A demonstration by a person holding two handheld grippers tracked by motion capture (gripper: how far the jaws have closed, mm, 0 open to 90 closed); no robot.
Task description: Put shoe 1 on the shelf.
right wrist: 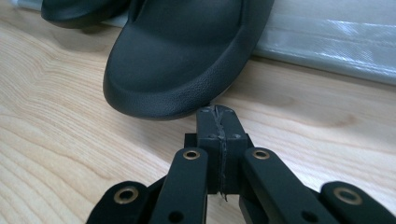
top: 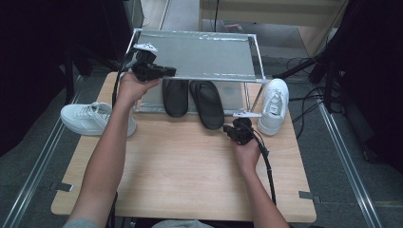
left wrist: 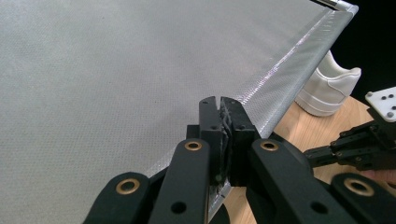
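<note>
- My right gripper (top: 233, 129) sits low on the wooden table (top: 190, 166), its jaws pressed fully together with nothing between them; in the right gripper view the closed tips (right wrist: 217, 114) are right at the heel rim of the right-hand black slipper (right wrist: 182, 60), touching or nearly so.
- My left gripper (top: 166, 71) hovers over the front edge of the rack's top shelf (left wrist: 116, 84), jaws shut and empty as well (left wrist: 219, 105).
- That slipper lies with its front half under the shoe rack (top: 197, 52) on the lower tier and its heel sticking out onto the table (top: 209, 107); its twin (top: 175, 97) lies just beside it to the left, tucked further in.
- I judge the slipper to be light moulded foam or rubber: soft enough to flex under a pinch, with a lightly pebbled matte skin that should not slip much.
- Nothing about it looks fragile; a nudge with closed jaws would probably slide it across the smooth wood easily.
- To lift it, I would open and pinch the thick heel rim, or the strap edge, which is hidden under the shelf from here.
- Count: two black slippers, two white sneakers — one at the table's left edge (top: 92, 118), one standing by the rack's right leg (top: 274, 104) — one two-tier rack, two grippers.
</note>
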